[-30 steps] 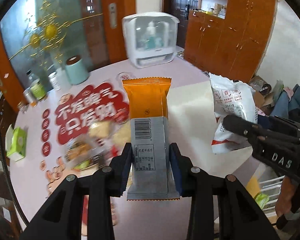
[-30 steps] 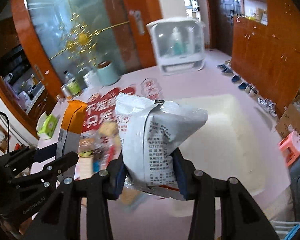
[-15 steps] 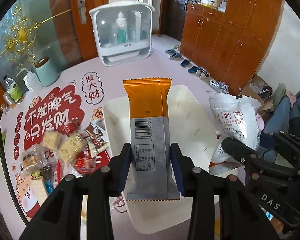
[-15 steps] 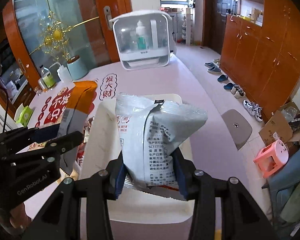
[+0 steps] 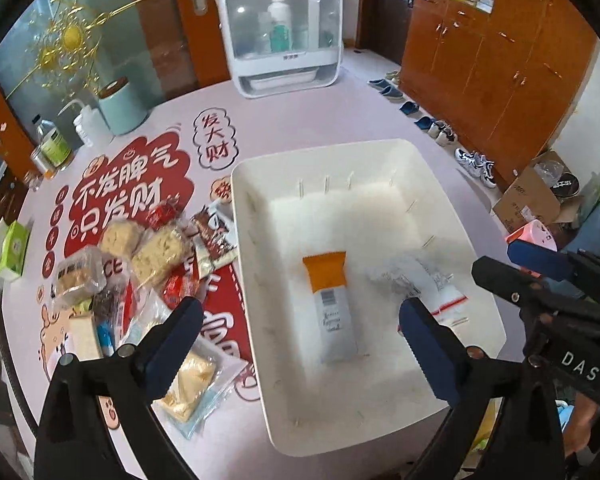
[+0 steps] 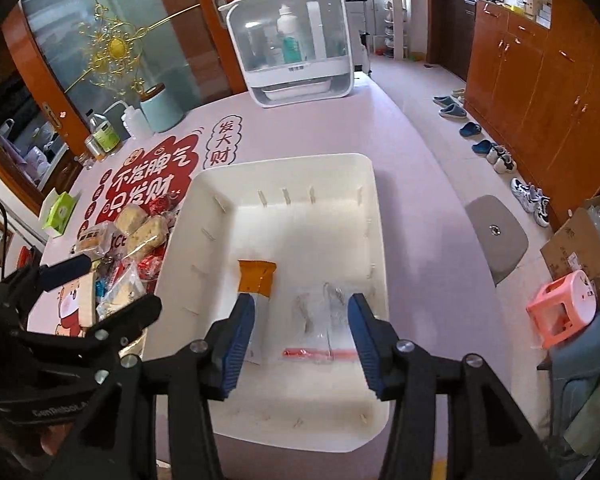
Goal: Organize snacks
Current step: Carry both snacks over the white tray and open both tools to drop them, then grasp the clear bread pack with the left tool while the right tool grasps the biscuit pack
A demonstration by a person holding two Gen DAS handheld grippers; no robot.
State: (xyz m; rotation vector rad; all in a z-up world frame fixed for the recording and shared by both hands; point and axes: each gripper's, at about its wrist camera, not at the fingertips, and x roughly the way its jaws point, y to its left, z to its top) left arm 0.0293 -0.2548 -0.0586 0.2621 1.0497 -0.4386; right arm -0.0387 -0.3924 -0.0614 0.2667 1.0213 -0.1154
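Both pairs of blue-padded fingers stand apart over the white rectangular plastic bin (image 5: 452, 196) and grip nothing. On the left gripper (image 5: 300, 326) the jaws have just sprung wide, with one fingertip over the heap of loose snacks (image 5: 140, 264) beside the bin and the other over the bin's floor. The orange-and-grey flat snack packet (image 5: 332, 300) lies on that floor below the gap, clear of both pads, its orange end pointing away. On the right gripper (image 6: 300, 320) the jaws have just been easing apart to a moderate gap. The crinkled white plastic snack bag with a red strip (image 6: 324, 332) lies in the bin beneath them, blurred; no pad presses on it. In the right wrist view the orange packet lies just beside the bag, partly behind the left-side finger (image 6: 236, 340). Bin and snack heap sit on the pink table with red printed characters (image 5: 284, 120); the heap is just outside the bin's wall.
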